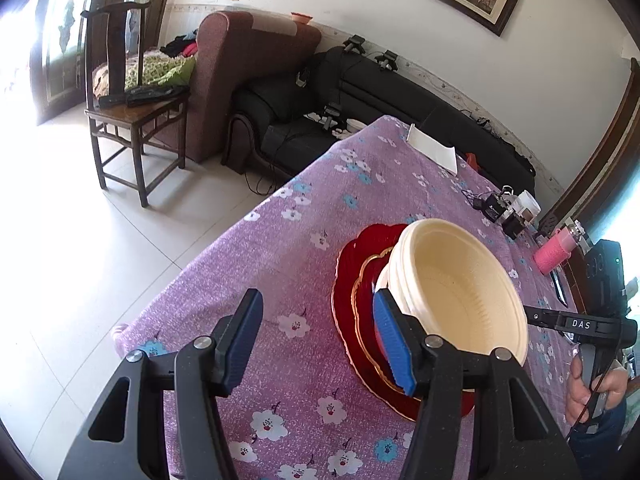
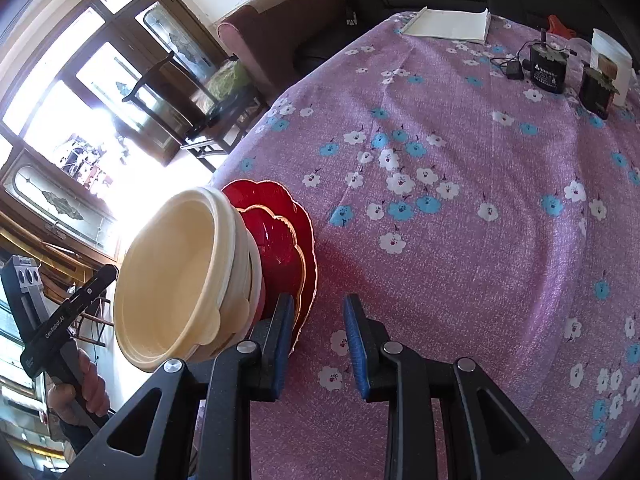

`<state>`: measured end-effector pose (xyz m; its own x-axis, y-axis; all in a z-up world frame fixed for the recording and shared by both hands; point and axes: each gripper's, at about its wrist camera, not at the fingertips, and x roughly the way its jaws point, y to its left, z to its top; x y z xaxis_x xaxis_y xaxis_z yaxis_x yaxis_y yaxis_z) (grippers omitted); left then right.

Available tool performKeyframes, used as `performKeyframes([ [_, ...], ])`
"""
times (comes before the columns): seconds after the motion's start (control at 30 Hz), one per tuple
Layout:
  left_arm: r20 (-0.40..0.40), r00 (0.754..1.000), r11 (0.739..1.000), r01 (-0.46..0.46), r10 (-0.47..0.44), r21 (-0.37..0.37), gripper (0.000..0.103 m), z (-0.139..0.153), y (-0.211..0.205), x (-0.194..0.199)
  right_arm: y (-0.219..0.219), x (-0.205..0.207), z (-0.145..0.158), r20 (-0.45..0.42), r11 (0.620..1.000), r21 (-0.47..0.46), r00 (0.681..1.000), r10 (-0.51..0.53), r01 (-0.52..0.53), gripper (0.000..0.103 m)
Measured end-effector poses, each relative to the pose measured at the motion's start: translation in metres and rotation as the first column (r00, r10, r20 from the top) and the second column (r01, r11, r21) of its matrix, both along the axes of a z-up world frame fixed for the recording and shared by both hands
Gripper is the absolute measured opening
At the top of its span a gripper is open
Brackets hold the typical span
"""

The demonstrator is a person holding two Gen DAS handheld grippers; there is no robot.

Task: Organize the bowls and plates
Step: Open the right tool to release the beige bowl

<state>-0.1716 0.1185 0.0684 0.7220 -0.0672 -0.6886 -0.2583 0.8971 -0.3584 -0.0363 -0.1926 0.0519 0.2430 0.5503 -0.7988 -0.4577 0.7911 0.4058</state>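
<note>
Left wrist view shows the stack that the task turns on: several cream plastic bowls (image 1: 456, 292) nested together, standing on a small gold-rimmed red glass plate (image 1: 366, 320), which in turn lies on a larger scalloped red glass plate (image 1: 344, 276), all on the pink flowered tablecloth (image 1: 288, 240) near the table's left edge. The left gripper (image 1: 320, 344) has its jaws released and holds nothing; one blue pad lies just beside the outer wall of the bowls, the other stands over bare cloth, well apart from it. In the right wrist view the right gripper (image 2: 316, 344) is likewise unclenched and empty, its 2 pads parted over the cloth just beside the near rim of the red plates; whether the nearer pad touches that rim I cannot tell. The main risk, as I judge it, lies in where the stack stands: with a drop to the tiled floor (image 1: 100, 240) close by on the left, a sideways nudge from either gripper could slide the glass plates toward the edge. The bowls look light and loosely nested, so a bump from a pad could tip them off the plates or split the nest. The smooth glass plates may also slip if gripped only at the thin rim. The 2 grippers flank the stack closely, so a careless closing move could knock one against the other or against the bowls.
</note>
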Motion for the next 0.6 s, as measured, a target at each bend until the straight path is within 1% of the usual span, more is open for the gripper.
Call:
performKeyframes([
  [0.07, -0.012, 1.0, 0.999, 0.011, -0.012, -0.04, 0.056, -0.01, 0.003, 0.003, 0.001, -0.001, -0.008, -0.017, 1.0, 0.006, 1.0, -0.002, 0.002, 0.029],
  [0.13, -0.022, 1.0, 0.999, 0.018, -0.019, -0.045, 0.047, -0.015, 0.003, 0.004, 0.001, -0.001, -0.015, -0.034, 1.0, 0.023, 0.999, 0.001, 0.0, 0.029],
  [0.2, -0.019, 0.999, 0.998, 0.036, -0.037, -0.057, 0.047, -0.017, 0.003, 0.005, 0.002, -0.002, -0.018, -0.041, 1.0, 0.031, 0.999, 0.006, -0.004, 0.029],
  [0.27, -0.021, 0.998, 0.997, 0.053, -0.054, -0.05, 0.043, -0.018, 0.0, 0.008, 0.004, -0.003, -0.02, -0.042, 0.999, 0.039, 0.999, 0.016, -0.014, 0.029],
  [0.3, -0.026, 0.998, 0.997, 0.062, -0.063, -0.048, 0.04, -0.02, -0.002, 0.009, 0.005, -0.004, -0.021, -0.042, 0.999, 0.042, 0.999, 0.02, -0.019, 0.029],
  [0.33, -0.033, 0.997, 0.996, 0.07, -0.071, -0.047, 0.034, -0.022, -0.003, 0.011, 0.007, -0.004, -0.022, -0.042, 0.999, 0.042, 0.999, 0.022, -0.021, 0.029],
  [0.4, -0.055, 0.995, 0.996, 0.077, -0.078, -0.035, 0.028, -0.027, -0.006, 0.014, 0.01, -0.002, -0.024, -0.04, 0.999, 0.042, 0.999, 0.027, -0.025, 0.029],
  [0.43, -0.064, 0.995, 0.997, 0.078, -0.079, -0.024, 0.026, -0.029, -0.008, 0.015, 0.011, -0.002, -0.025, -0.04, 0.999, 0.043, 0.999, 0.027, -0.026, 0.029],
  [0.6, -0.077, 0.991, 0.994, 0.104, -0.105, -0.018, 0.02, -0.037, -0.012, 0.022, 0.019, 0.001, -0.03, -0.035, 0.999, 0.037, 0.999, 0.035, -0.034, 0.029],
])
